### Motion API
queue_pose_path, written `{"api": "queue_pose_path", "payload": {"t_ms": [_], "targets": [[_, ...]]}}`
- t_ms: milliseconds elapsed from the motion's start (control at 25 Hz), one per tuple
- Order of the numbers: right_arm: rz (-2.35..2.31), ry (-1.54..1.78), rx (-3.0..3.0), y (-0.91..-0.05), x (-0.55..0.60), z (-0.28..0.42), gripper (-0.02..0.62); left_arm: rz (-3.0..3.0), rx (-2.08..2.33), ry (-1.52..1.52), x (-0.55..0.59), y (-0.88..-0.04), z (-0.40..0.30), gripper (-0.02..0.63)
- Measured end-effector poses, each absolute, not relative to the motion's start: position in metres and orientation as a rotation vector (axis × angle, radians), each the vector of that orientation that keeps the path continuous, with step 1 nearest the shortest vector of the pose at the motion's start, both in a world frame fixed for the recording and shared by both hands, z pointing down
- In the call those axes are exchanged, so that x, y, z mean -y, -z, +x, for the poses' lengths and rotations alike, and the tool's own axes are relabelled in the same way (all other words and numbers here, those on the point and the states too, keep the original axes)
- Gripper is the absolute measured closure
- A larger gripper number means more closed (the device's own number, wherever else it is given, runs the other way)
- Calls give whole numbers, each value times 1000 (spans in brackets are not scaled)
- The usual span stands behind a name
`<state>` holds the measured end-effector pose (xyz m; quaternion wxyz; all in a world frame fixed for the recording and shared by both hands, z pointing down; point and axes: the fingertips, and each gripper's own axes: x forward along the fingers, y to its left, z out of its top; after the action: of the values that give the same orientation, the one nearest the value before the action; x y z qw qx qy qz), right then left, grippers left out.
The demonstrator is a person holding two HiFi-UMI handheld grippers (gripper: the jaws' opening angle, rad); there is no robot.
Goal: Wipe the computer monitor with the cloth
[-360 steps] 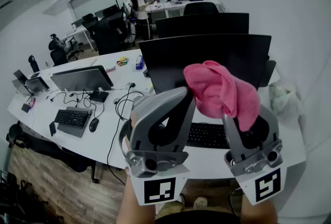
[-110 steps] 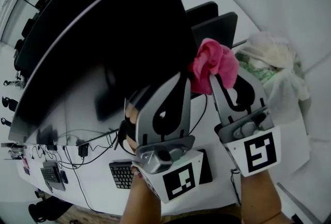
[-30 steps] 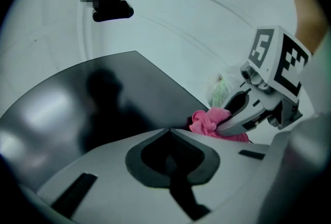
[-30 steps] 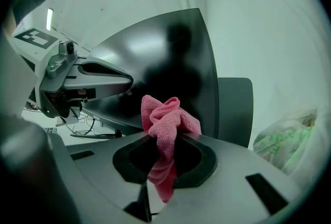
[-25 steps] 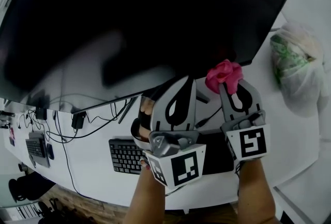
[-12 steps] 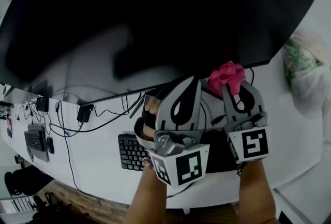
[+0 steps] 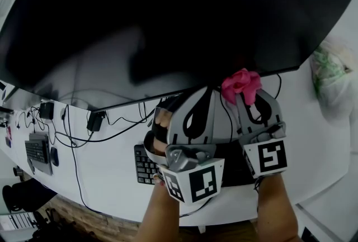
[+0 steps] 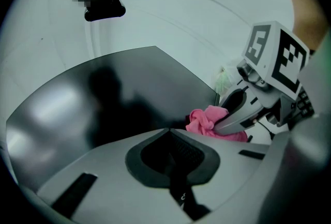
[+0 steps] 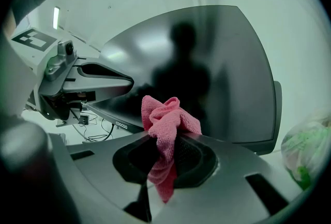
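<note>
The black computer monitor (image 7: 168, 12) fills the top of the head view, its screen dark and reflective. My right gripper (image 7: 246, 95) is shut on a bunched pink cloth (image 7: 240, 83), which sits at the screen's lower edge near its right end. In the right gripper view the cloth (image 9: 165, 117) sticks up out of the shut jaws in front of the monitor (image 9: 217, 57). My left gripper (image 7: 198, 94) is close beside the right one, shut with nothing in it. From the left gripper view I see the cloth (image 8: 208, 120) and the screen (image 8: 119, 99).
A dark keyboard (image 7: 145, 164) lies on the white desk (image 7: 100, 179) under the grippers. Cables and a power adapter (image 7: 96, 121) trail to the left. A white bag with green contents (image 7: 331, 76) sits at the right. Another keyboard (image 7: 34, 151) lies at the far left.
Both grippers have shifted left along the monitor's lower edge, so the cloth now sits farther from the screen's lower right corner. Both stay shut.
</note>
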<state>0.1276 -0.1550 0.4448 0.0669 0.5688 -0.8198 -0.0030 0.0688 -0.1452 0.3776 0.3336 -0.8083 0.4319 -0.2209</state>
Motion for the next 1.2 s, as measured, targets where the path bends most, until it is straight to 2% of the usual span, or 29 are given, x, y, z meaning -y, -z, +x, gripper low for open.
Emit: {"api": "queue_pose_path", "payload": {"t_ms": [1200], "targets": [[1637,18,2547,-449,151,23,532,-2068,-1255,650,150,-385,-42,603]]}}
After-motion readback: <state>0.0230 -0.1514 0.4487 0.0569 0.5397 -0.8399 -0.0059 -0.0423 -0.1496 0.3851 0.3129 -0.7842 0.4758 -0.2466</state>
